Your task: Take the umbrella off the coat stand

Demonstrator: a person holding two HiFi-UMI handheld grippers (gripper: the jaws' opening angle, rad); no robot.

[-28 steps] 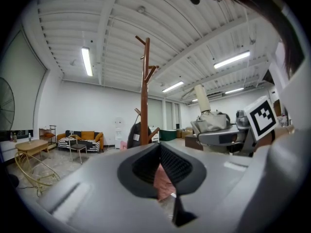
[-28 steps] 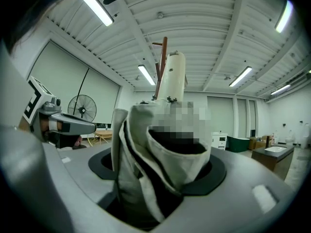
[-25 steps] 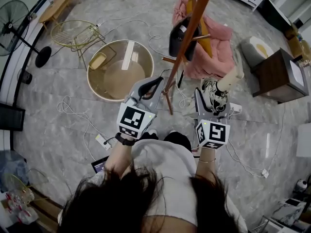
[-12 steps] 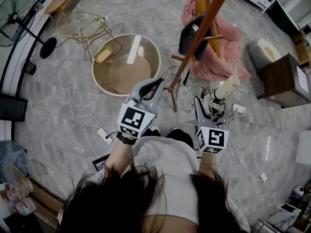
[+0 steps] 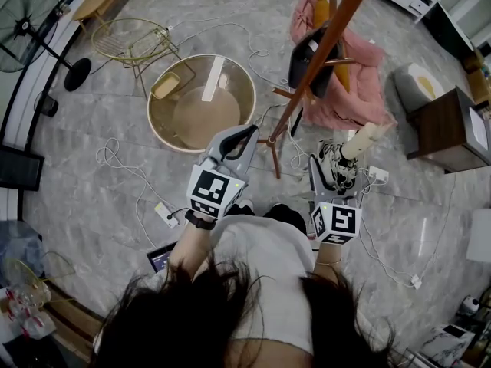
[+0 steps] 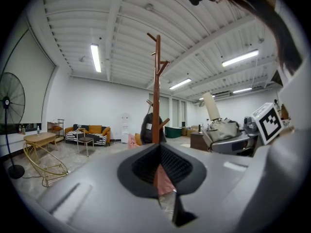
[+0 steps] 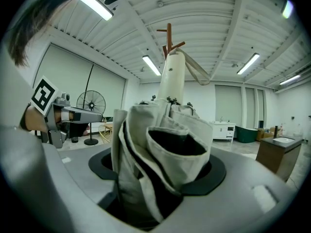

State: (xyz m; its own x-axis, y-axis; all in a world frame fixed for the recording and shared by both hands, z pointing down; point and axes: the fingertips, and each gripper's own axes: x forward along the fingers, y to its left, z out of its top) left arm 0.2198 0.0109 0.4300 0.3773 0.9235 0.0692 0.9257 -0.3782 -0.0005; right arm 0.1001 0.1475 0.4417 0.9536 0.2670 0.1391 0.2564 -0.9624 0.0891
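Right gripper [image 5: 331, 173]: fingers pinch folded beige umbrella [image 7: 165, 130], handle poking beyond fingertips, apart from coat stand [image 5: 307, 75]. Left gripper [image 5: 235, 139]: fingers pressed together, empty. Stand just ahead of left fingertips, black bag [image 5: 303, 56] hanging on it, pink cloth [image 5: 360, 90] beyond.

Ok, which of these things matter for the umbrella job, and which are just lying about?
Job: folded beige fabric umbrella, clamped in the jaws of the right gripper; tall brown wooden coat stand.
Lying about: round gold-rimmed glass table; gold wire chair; black pedestal fan; pink cloth heap; dark wooden cabinet.
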